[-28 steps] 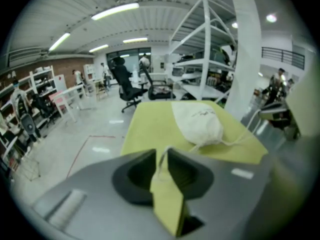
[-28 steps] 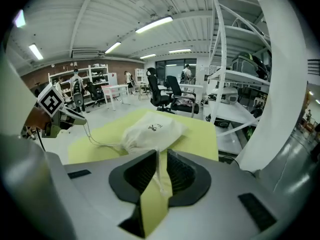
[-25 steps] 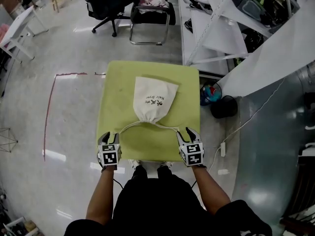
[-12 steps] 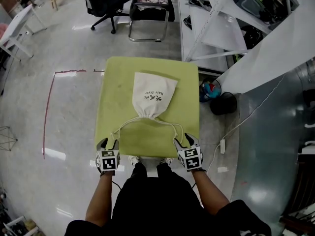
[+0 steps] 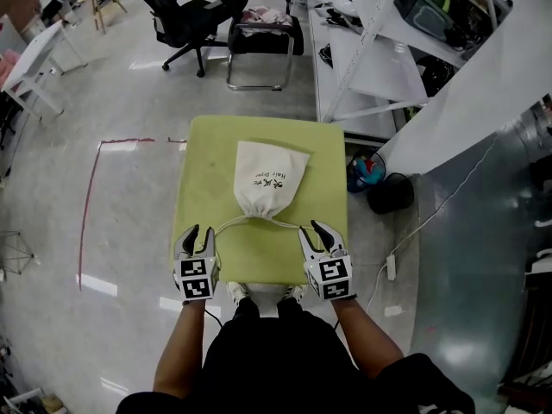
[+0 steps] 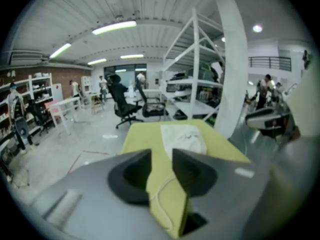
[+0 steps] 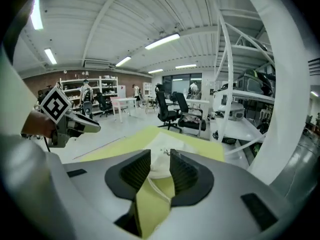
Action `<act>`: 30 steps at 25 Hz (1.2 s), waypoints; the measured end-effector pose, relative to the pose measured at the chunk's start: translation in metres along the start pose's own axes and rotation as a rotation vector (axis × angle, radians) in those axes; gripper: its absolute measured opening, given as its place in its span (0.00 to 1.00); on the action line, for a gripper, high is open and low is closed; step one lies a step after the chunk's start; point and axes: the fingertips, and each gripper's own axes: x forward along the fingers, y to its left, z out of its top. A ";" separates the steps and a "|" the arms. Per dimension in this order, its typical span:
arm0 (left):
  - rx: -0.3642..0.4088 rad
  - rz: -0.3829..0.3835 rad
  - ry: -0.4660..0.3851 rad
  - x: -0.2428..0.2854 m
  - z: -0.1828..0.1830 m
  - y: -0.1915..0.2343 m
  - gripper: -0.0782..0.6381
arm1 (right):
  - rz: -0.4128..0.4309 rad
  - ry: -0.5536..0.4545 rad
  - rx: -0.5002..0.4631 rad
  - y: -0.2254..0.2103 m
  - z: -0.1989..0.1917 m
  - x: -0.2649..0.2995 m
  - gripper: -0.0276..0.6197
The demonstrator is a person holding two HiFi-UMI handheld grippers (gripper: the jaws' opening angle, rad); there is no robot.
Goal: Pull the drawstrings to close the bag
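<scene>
The cream drawstring bag (image 5: pixel 267 179) lies on the yellow-green table (image 5: pixel 207 171), its neck cinched tight toward me. Its white cords (image 5: pixel 233 222) curve out left and right along the table top. My left gripper (image 5: pixel 199 231) hovers above the left cord's end, and my right gripper (image 5: pixel 310 228) above the right one's. Both pairs of jaws have just been closing, but a gap remains and nothing is pinched. In the left gripper view, the left gripper (image 6: pixel 161 156) frames a cord loop (image 6: pixel 162 189) on the table below. The right gripper (image 7: pixel 160 166) likewise frames a cord (image 7: pixel 159 190), with the bag (image 7: pixel 161 149) beyond.
Black office chairs (image 5: pixel 185 11) and a metal-framed chair (image 5: pixel 263 24) stand beyond the table. White shelving (image 5: pixel 371 50) runs along the right, with a dark bin (image 5: pixel 390 192) and a cable (image 5: pixel 431 218) on the floor. A red tape line (image 5: pixel 90 197) marks the floor at left.
A second ago both grippers held the cords pulled taut. They let go, the cords fell slack on the table, and both grippers have risen and come forward over the near edge.
</scene>
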 end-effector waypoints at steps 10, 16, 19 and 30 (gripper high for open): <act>0.005 0.011 -0.273 -0.028 0.103 -0.015 0.12 | -0.044 -0.282 -0.024 -0.008 0.105 -0.024 0.06; -0.005 -0.038 -0.405 -0.045 0.147 -0.027 0.12 | -0.083 -0.428 -0.050 -0.012 0.155 -0.046 0.05; 0.010 -0.056 -0.439 -0.049 0.162 -0.032 0.12 | -0.085 -0.476 -0.055 -0.014 0.171 -0.052 0.05; 0.035 -0.073 -0.472 -0.050 0.181 -0.045 0.12 | -0.083 -0.500 -0.056 -0.022 0.178 -0.058 0.05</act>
